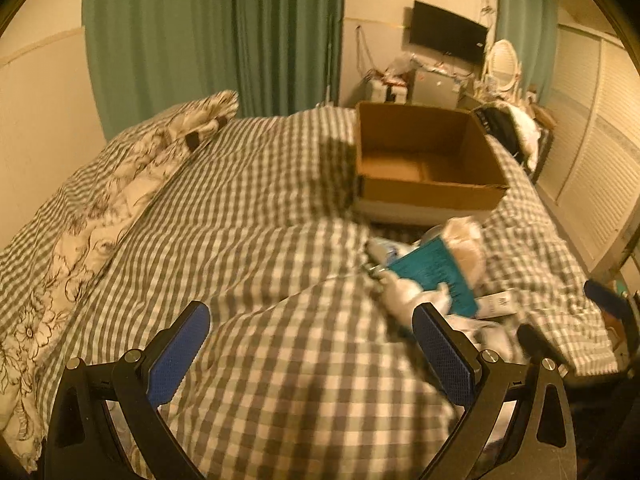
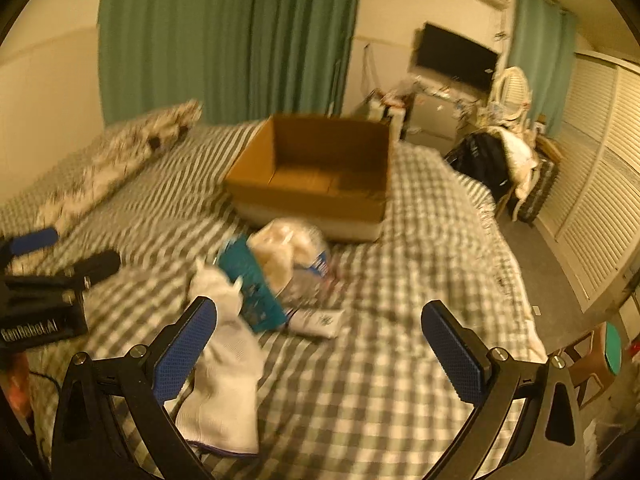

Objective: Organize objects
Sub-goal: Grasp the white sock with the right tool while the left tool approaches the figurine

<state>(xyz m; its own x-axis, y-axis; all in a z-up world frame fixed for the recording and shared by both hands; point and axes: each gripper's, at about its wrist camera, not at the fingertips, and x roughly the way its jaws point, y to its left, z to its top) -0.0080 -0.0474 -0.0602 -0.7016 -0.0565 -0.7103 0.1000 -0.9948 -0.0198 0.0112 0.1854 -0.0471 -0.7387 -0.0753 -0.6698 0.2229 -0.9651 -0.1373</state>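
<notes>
An open, empty cardboard box (image 1: 424, 160) sits on the checked bed (image 1: 248, 208); it also shows in the right wrist view (image 2: 316, 184). In front of it lies a pile: a teal packet (image 2: 252, 284), a clear bag with pale contents (image 2: 288, 248), a white cloth (image 2: 224, 364) and a white printed packet (image 2: 320, 322). The teal packet (image 1: 436, 276) shows in the left wrist view too. My left gripper (image 1: 310, 320) is open and empty over the blanket, left of the pile. My right gripper (image 2: 320, 320) is open and empty above the pile.
A flowered pillow (image 1: 100, 208) lies along the bed's left side by the wall. Green curtains (image 2: 224, 40) hang behind. A TV (image 2: 456, 58), cluttered furniture and a chair with clothes (image 2: 516, 160) stand at the far right. Louvred doors (image 2: 600, 184) line the right wall.
</notes>
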